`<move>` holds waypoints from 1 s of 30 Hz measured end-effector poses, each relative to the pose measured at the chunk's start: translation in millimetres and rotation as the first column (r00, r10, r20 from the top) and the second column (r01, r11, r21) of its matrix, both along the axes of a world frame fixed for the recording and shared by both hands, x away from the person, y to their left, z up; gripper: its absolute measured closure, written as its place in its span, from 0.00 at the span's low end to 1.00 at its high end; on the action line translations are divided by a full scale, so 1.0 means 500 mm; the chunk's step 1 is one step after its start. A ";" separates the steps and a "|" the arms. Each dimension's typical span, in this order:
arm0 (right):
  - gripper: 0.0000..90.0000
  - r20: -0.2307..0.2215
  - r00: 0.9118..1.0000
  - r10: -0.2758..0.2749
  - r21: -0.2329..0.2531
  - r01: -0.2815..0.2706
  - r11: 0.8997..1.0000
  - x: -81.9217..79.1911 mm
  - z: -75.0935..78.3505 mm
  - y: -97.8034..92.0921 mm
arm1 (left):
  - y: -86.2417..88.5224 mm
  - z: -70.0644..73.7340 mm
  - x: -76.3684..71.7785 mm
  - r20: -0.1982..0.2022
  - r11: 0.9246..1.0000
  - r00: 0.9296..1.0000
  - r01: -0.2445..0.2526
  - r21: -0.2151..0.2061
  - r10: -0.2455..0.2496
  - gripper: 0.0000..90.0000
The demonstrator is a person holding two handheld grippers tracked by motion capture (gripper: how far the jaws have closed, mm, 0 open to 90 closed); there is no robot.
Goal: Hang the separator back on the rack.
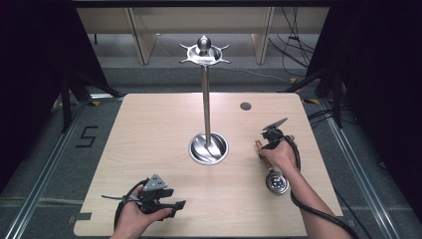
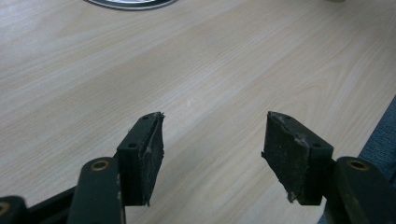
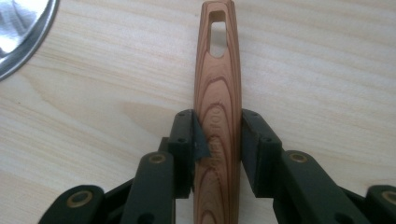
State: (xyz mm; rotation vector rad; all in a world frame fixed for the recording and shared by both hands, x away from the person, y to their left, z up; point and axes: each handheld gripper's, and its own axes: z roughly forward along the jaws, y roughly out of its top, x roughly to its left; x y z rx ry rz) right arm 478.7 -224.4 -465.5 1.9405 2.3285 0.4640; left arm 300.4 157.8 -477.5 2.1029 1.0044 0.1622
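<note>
The right gripper (image 3: 217, 135) is closed on a wooden handle (image 3: 217, 84) that lies along the table (image 1: 149, 129); its jaws press both sides of it. In the high view this handle sits at about 4 o'clock from the metal stand (image 1: 207, 99), with a round metal head (image 1: 277, 183) at its near end, partly covered by the hand. What tool it is I cannot tell. The left gripper (image 2: 212, 149) hangs wide open over bare wood, at about 7 o'clock. The stand's base (image 3: 18, 32) is cut off in both gripper views
</note>
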 end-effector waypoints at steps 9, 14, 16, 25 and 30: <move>0.76 0.159 0.984 0.078 0.043 -0.086 0.995 -0.028 0.032 -0.028 | -0.001 -0.002 0.000 -0.007 1.000 1.000 -0.019 0.002 0.019 0.41; 0.76 0.260 0.956 0.137 0.036 -0.151 0.988 -0.045 0.051 -0.040 | -0.001 -0.003 0.001 -0.008 1.000 1.000 -0.021 0.003 0.021 0.41; 0.76 0.291 0.941 0.174 0.044 -0.195 0.980 -0.051 0.059 -0.046 | -0.002 -0.003 0.000 -0.013 1.000 1.000 -0.021 -0.011 0.021 0.41; 0.77 0.387 0.898 0.209 0.057 -0.250 0.967 -0.077 0.097 -0.036 | 0.000 -0.002 0.000 -0.012 1.000 1.000 -0.022 -0.007 0.021 0.41; 0.77 0.448 0.867 0.218 0.023 -0.255 0.967 -0.093 0.117 -0.024 | 0.000 -0.002 0.000 -0.012 1.000 1.000 -0.023 -0.007 0.023 0.41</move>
